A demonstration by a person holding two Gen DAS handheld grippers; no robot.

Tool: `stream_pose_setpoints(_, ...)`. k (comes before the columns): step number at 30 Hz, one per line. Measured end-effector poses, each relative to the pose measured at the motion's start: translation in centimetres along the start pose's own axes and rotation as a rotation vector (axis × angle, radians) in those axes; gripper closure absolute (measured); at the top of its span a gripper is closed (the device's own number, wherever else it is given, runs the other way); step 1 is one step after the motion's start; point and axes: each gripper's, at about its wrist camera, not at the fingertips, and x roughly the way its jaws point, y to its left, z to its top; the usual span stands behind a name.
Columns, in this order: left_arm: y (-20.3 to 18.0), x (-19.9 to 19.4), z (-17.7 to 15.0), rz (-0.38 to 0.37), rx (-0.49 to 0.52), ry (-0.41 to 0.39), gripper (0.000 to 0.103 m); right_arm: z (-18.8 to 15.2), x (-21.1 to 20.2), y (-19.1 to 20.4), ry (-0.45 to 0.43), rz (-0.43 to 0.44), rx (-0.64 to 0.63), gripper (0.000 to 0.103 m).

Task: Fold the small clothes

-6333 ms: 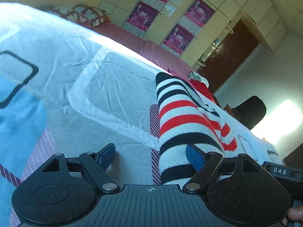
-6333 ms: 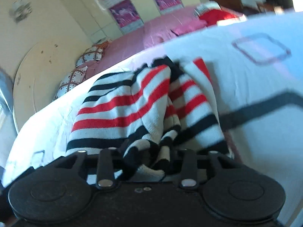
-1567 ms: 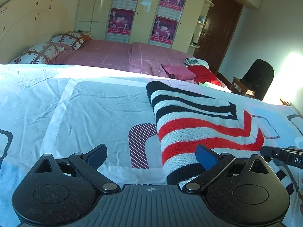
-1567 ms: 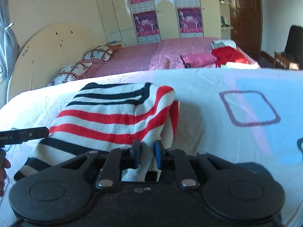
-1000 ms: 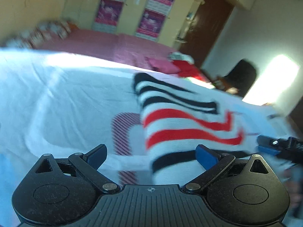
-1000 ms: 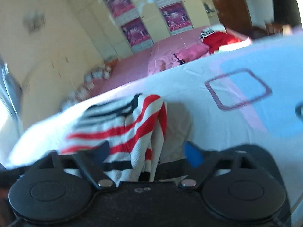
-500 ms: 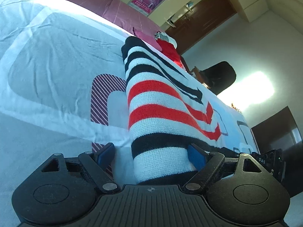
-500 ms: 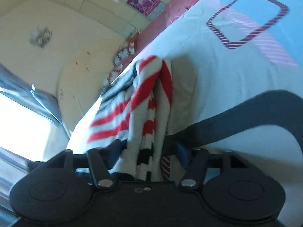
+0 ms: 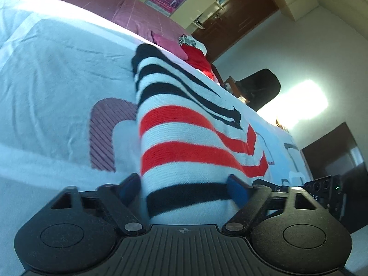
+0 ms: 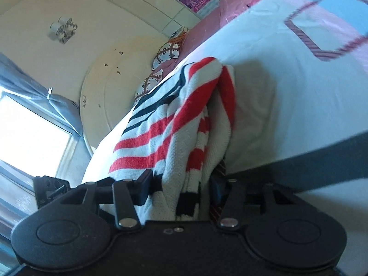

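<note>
1. One striped knit garment (image 9: 191, 138) is lying folded on the printed bedsheet (image 9: 57, 80), and you are working at its near edge with both tools.

2. Two grippers are closing in on it. Your left gripper (image 9: 184, 189) is straddling the near end, and its jaws have just been narrowing with the knit between them. The blue pads (image 9: 237, 192) are sitting right at the fabric's flanks, but whether they are pressing yet I cannot tell.

3. Your right gripper (image 10: 181, 186) is doing the same at the stacked side edge (image 10: 195, 151). Its jaws have just been narrowing too, with several layers bunched in the gap. A firm clamp is not showing here either.

4. Risk: you are likely catching only some layers on the right, because the edge is fanning into separate folds. Any lift would then be peeling the stack open.

5. Risk: the sheet is lying directly under the knit, so a low pinch could be dragging bedding up with it.

6. Risk: the two grips are sitting on different edges, so uneven pulling would be skewing the stripes and undoing the fold.

7. Further out: one second bed in pink (image 9: 142, 16), with one small pile of pink and red clothes (image 9: 195, 53) lying on it, and two patterned pillows (image 10: 158, 66). One dark chair (image 9: 260, 87) is standing by the bright window.
</note>
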Motion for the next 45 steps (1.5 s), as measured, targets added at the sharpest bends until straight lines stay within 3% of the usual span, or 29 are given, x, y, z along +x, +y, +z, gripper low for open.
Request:
stream_pose_setpoints(4,-0.8,0.3,-0.5,0.025,0.039,-0.037,0.04,-0.4,-0.4,0.4,-0.024,-0.026,-0.013,0.067)
stream_pose_setpoints(10,-0.7,-1.4,-1.0,-0.017,0.048,-0.087,0.051,-1.3,-0.9,2.9,-0.085,-0.067,-0.041,0.07)
stream_pose_setpoints(19,-0.9,-6.3,0.1,-0.134,0.086,-0.128,0.053,-2.5,-2.5,9.4,-0.159,-0.135,-0.121,0.07)
stream_pose_setpoints(25,0.1,-11.2,0.8,-0.155,0.117,-0.163,0.053,-3.7,-1.2,14.4,-0.184,-0.151,-0.164,0.07)
stream_pose_setpoints(33,5.3,-20.5,0.5,-0.093,0.114,-0.234,0.053,-6.0,5.4,21.3,-0.146,-0.102,-0.222,0.07)
stream_pose_setpoints(39,10.8,-26.8,-0.7,-0.027,0.087,-0.277,0.053,-5.9,4.7,22.4,-0.087,-0.041,-0.247,0.07)
stream_pose_setpoints(45,16.6,-30.6,-2.6,0.052,0.034,-0.276,0.053,-7.2,8.1,22.4,-0.004,0.01,-0.237,0.07)
